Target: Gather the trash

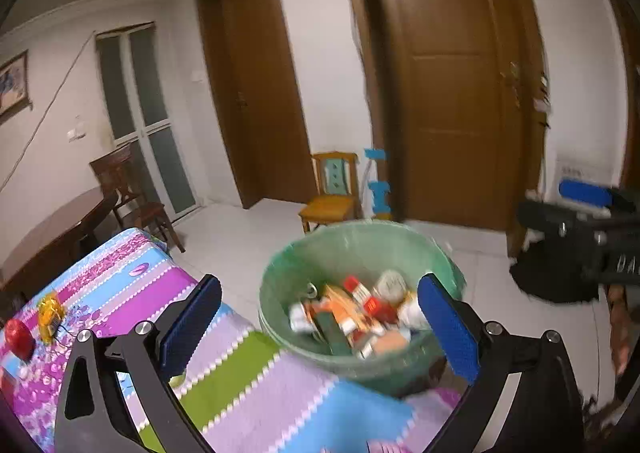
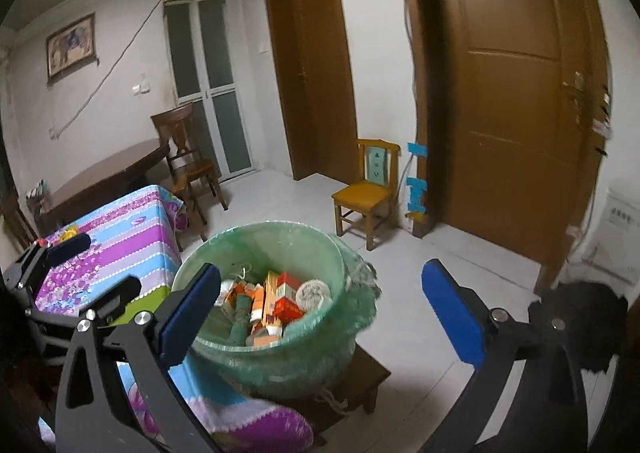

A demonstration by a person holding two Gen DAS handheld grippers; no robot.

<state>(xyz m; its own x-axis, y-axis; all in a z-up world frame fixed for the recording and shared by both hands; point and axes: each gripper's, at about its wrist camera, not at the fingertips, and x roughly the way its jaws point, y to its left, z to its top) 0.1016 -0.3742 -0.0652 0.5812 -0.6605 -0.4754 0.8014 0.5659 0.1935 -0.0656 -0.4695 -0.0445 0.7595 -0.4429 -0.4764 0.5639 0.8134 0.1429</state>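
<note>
A green-lined trash bin [image 1: 340, 249] [image 2: 332, 317] stands beside the table on a low wooden stool [image 2: 372, 377]. It holds several boxes and wrappers [image 1: 360, 313] [image 2: 276, 301]. My left gripper [image 1: 320, 325] is open and empty, above the table's edge, facing the bin. My right gripper [image 2: 320, 313] is open and empty, above the bin's near rim. The right gripper also shows at the right edge of the left wrist view [image 1: 580, 213]; the left gripper shows at the left of the right wrist view [image 2: 80, 265].
The table has a striped floral cloth [image 1: 260, 393] [image 2: 120, 237]. A red round object [image 1: 18, 337] and a yellow wrapper [image 1: 50, 313] lie at its far left. A small wooden chair [image 2: 368, 193], brown doors [image 2: 512, 93], a dark table [image 2: 108, 177] and a black bag [image 2: 580, 317] surround the white floor.
</note>
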